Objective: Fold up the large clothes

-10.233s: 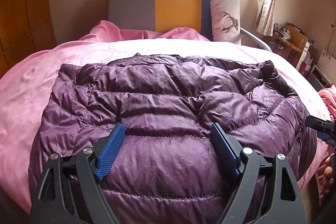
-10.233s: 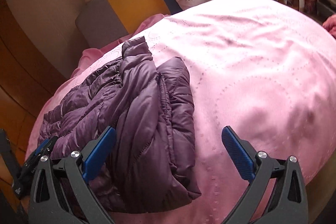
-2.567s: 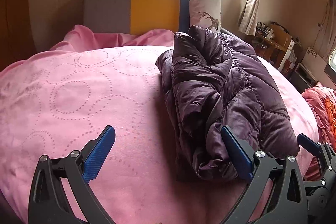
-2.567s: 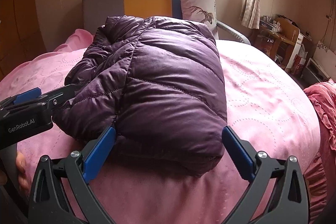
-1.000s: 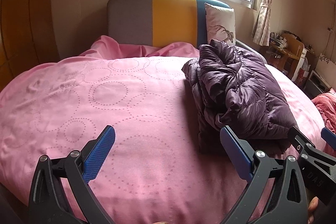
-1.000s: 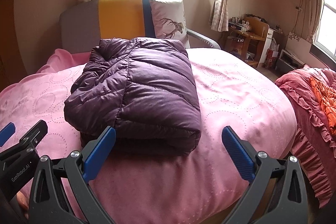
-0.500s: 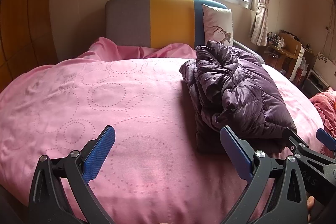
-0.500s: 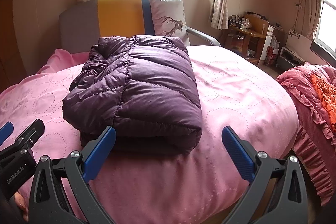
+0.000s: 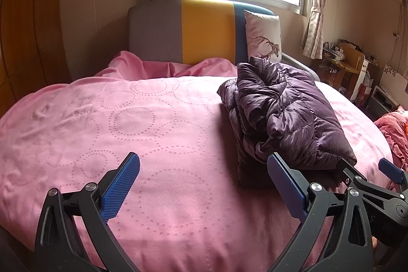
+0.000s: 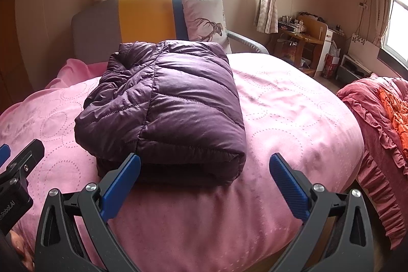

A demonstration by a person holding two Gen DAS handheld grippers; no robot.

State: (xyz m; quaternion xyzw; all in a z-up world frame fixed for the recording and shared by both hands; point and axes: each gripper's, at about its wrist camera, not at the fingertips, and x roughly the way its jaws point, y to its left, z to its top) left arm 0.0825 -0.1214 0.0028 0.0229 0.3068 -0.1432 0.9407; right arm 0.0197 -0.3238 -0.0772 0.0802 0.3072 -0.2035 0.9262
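A purple quilted down jacket (image 10: 163, 103) lies folded into a thick bundle on the pink bedspread (image 10: 280, 119); from the left wrist camera the jacket (image 9: 285, 114) sits right of centre. My left gripper (image 9: 201, 180) is open above the near bed edge, left of the jacket, holding nothing. My right gripper (image 10: 204, 177) is open just in front of the bundle, not touching it. The right gripper's body (image 9: 377, 193) also shows in the left wrist view at lower right, and the left gripper's body (image 10: 17, 170) shows in the right wrist view at far left.
A grey, yellow and blue headboard (image 9: 193, 32) with a deer-print pillow (image 10: 206, 19) stands at the far end. A wooden desk (image 10: 303, 40) is at the right wall. A red ruffled blanket (image 10: 382, 134) lies beside the bed on the right.
Ten seconds ago the jacket lay spread wide; it is folded into a compact bundle now. Over the last second both grippers drew back a little, staying open.
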